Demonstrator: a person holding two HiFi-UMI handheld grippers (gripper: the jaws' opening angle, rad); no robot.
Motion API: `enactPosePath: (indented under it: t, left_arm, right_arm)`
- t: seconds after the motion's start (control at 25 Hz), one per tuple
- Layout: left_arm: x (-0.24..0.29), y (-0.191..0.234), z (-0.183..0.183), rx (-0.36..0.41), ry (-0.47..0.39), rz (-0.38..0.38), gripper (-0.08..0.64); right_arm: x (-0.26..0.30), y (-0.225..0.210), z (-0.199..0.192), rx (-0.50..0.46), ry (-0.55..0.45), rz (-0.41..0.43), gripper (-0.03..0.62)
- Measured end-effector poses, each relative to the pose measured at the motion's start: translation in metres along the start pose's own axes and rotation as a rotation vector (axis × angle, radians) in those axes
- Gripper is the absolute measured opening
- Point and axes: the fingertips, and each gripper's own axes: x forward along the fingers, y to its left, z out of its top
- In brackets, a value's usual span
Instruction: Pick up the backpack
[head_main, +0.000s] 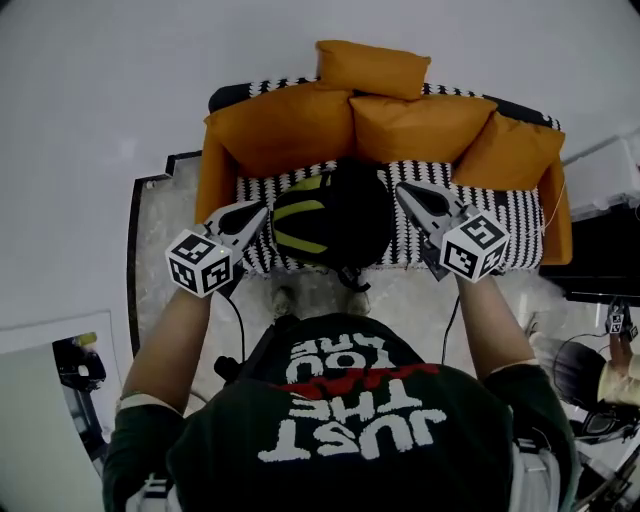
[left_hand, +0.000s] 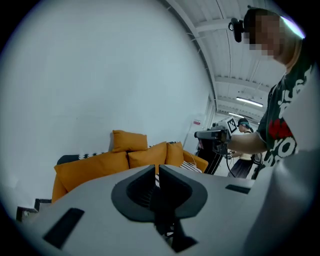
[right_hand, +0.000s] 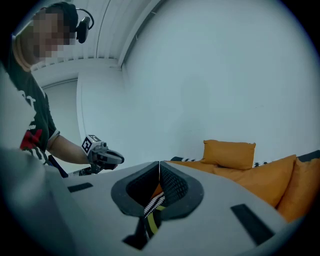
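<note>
Reaching-in stage, I'd say: the left tongs (head_main: 260, 209) and right tongs (head_main: 402, 188) hang shut and empty, flanking the backpack (head_main: 330, 215) on the sofa (head_main: 520, 215) seat. Next, they need to open and grip it.

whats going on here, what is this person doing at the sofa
A person stands facing an orange sofa with a hand-held tool in each hand. A black backpack with yellow-green stripes sits on the sofa's patterned seat. The left tool and the right tool are out on either side of it, both with jaws together and nothing gripped. The backpack has not been picked up yet.
</note>
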Motion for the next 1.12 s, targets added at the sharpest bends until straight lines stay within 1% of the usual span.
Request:
enactPosePath:
  t: [0.08, 0.12, 0.2, 0.32, 0.48, 0.6, 0.72, 0.8, 0.92, 1.0, 1.12]
  left_arm:
    - [0.021, 0.014, -0.016, 0.024, 0.047, -0.029, 0.015]
    - [0.032, 0.021, -0.027, 0.033, 0.077, -0.049, 0.03]
    - [0.057, 0.033, -0.053, 0.06, 0.149, -0.088, 0.083]
    - [0.094, 0.053, -0.098, 0.136, 0.28, -0.122, 0.151]
    - [0.144, 0.078, -0.162, 0.253, 0.434, -0.135, 0.231]
    - [0.178, 0.093, -0.218, 0.348, 0.568, -0.143, 0.293]
    - [0.21, 0.123, -0.273, 0.435, 0.695, -0.115, 0.352]
    - [0.224, 0.14, -0.306, 0.481, 0.767, -0.102, 0.368]
    - [0.242, 0.149, -0.344, 0.542, 0.849, -0.118, 0.391]
    - [0.258, 0.152, -0.357, 0.572, 0.878, -0.128, 0.399]
    - [0.278, 0.152, -0.369, 0.581, 0.905, -0.138, 0.402]
  right_arm:
    - [0.011, -0.002, -0.01, 0.001, 0.018, -0.016, 0.031]
    - [0.015, -0.003, -0.018, 0.003, 0.029, -0.029, 0.031]
    - [0.021, -0.005, -0.032, 0.015, 0.043, -0.059, 0.031]
    - [0.032, -0.011, -0.055, 0.041, 0.05, -0.08, 0.031]
    - [0.051, -0.028, -0.089, 0.075, 0.067, -0.087, 0.031]
    - [0.063, -0.038, -0.118, 0.089, 0.092, -0.079, 0.031]
    - [0.074, -0.046, -0.152, 0.108, 0.117, -0.067, 0.031]
    - [0.078, -0.048, -0.176, 0.134, 0.131, -0.058, 0.031]
    - [0.075, -0.054, -0.21, 0.184, 0.149, -0.06, 0.031]
    - [0.069, -0.064, -0.228, 0.211, 0.155, -0.07, 0.031]
    - [0.06, -0.073, -0.25, 0.243, 0.172, -0.083, 0.031]
